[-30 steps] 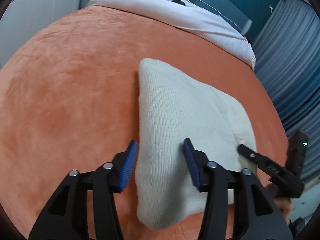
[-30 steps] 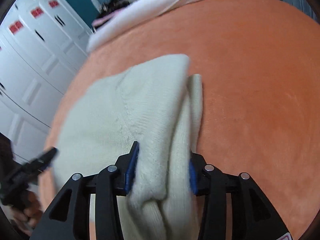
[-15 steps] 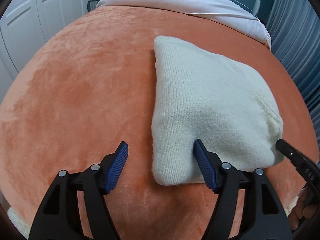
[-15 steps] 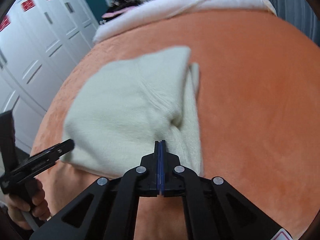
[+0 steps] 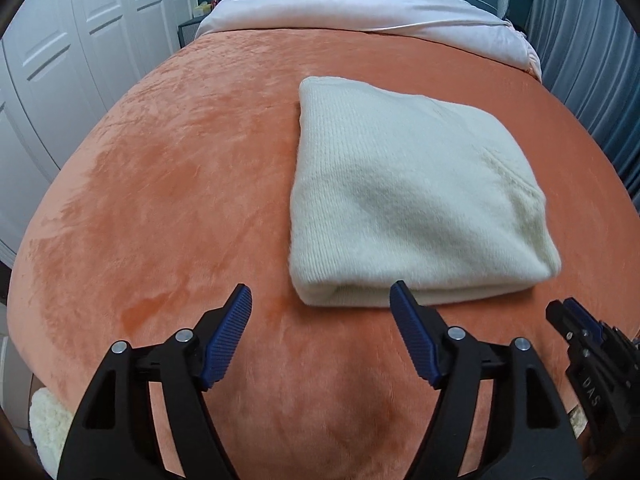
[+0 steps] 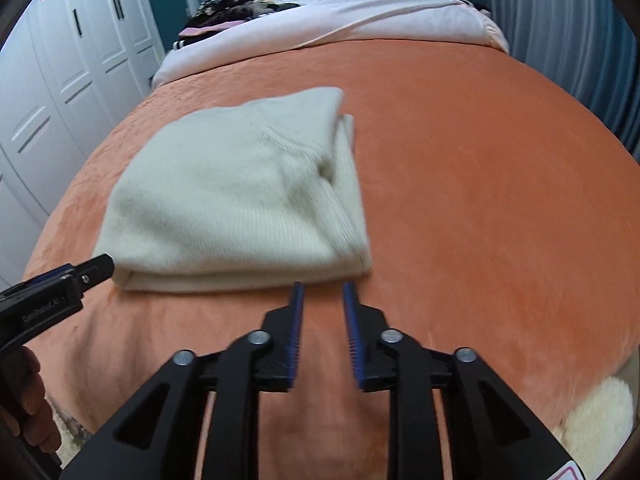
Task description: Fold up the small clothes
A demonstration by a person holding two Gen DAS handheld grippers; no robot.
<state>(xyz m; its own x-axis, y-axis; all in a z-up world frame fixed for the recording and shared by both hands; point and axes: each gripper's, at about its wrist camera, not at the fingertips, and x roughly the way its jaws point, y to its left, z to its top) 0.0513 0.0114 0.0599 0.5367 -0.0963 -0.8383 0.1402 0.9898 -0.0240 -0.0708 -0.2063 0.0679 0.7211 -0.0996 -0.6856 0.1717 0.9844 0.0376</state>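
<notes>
Cream knit sweater (image 5: pixel 404 204) folded in thick fuzzy rectangle on orange blanket (image 5: pixel 180 184). Left tongs (image 5: pixel 320 308) spread wide, empty, at its 6 o'clock edge. Right tongs (image 6: pixel 320 296) slightly parted, empty.

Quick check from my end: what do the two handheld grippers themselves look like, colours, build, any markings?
Both match: the left gripper and right gripper have black plastic fingers with triangular cut-outs, silver pivot bolts, and ribbed blue pads. White lettering runs along each body's side, too small to read fully. No cables or sleeves show; a bare hand holds the left one.
</notes>
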